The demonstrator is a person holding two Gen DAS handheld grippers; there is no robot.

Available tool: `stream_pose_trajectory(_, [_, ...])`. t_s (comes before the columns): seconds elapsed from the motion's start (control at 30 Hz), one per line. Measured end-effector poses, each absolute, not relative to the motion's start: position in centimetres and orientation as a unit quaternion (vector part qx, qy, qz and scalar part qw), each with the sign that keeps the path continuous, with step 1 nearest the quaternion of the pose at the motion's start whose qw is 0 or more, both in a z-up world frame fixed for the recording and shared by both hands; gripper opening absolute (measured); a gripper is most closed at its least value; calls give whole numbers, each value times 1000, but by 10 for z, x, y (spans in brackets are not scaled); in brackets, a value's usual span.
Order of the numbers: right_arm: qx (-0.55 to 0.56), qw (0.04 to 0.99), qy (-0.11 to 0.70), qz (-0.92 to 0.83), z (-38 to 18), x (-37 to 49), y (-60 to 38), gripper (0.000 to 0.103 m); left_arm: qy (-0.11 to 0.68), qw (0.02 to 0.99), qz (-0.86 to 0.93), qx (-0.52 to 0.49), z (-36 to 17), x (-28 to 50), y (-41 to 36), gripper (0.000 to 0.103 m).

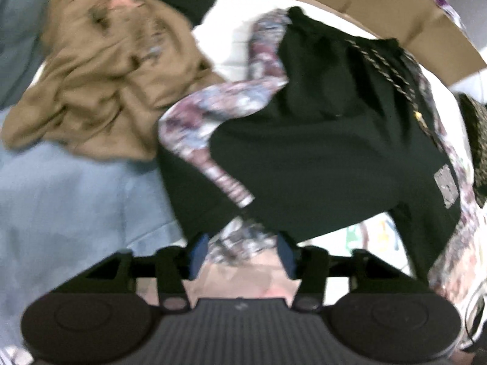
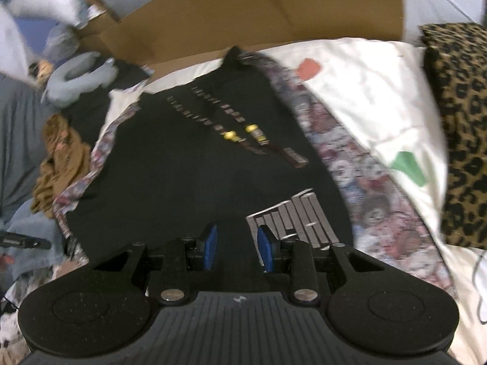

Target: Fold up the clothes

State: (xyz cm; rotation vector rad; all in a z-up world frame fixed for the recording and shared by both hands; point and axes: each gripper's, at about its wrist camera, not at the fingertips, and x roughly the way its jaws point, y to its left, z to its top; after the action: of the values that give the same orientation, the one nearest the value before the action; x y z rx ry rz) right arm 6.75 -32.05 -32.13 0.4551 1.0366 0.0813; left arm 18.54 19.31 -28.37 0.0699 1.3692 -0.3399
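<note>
Black shorts [image 2: 188, 176]: patterned side stripes, drawcords, printed patch; spread on a white printed sheet [image 2: 365, 100].

Handling: judged light, limp, prone to bunching; take by hem or waistband corners.

Left gripper [image 1: 242, 252]: fingers parted around patterned cloth, grip unclear.

Right gripper [image 2: 237, 245]: fingers parted above the hem.

Surroundings: tan garment [image 1: 100, 76], leopard-print fabric [image 2: 456, 127], cardboard box [image 2: 258, 15].
</note>
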Motion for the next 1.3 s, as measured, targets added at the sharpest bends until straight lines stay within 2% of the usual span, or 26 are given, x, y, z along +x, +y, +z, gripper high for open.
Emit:
stream_pose_trajectory(0.1, [200, 844, 494, 60, -320, 69, -304, 37, 620, 773, -131, 27, -296, 175, 205, 56])
stream_pose_trajectory(0.17, [206, 840, 498, 63, -323, 69, -298, 37, 613, 781, -116, 20, -305, 172, 211, 64])
stream_pose_trajectory(0.23, [208, 836, 504, 61, -327, 69, -292, 37, 601, 792, -106, 12, -315, 169, 215, 65])
stream_pose_trajectory(0.53, [152, 824, 534, 109, -320, 76, -254, 37, 561, 817, -123, -59, -356, 152, 217, 64])
stream_pose_trajectory(0.9, [93, 800, 563, 185, -312, 92, -199, 37, 509, 845, -159, -39, -379, 139, 224, 67])
stream_pose_trajectory(1.1, [137, 793, 570, 167, -329, 76, -169, 37, 484, 854, -185, -51, -383, 150, 228, 67])
stream_pose_trajectory(1.2, [158, 789, 572, 157, -337, 67, -155, 37, 476, 857, -189, -52, -384, 150, 230, 54])
stream_pose_trajectory(1.27, [174, 787, 572, 151, -343, 61, -145, 37, 482, 851, -195, -76, -386, 149, 238, 30])
stream_pose_trajectory(1.3, [196, 792, 560, 143, -346, 53, -140, 37, 486, 846, -199, -94, -387, 149, 243, 24])
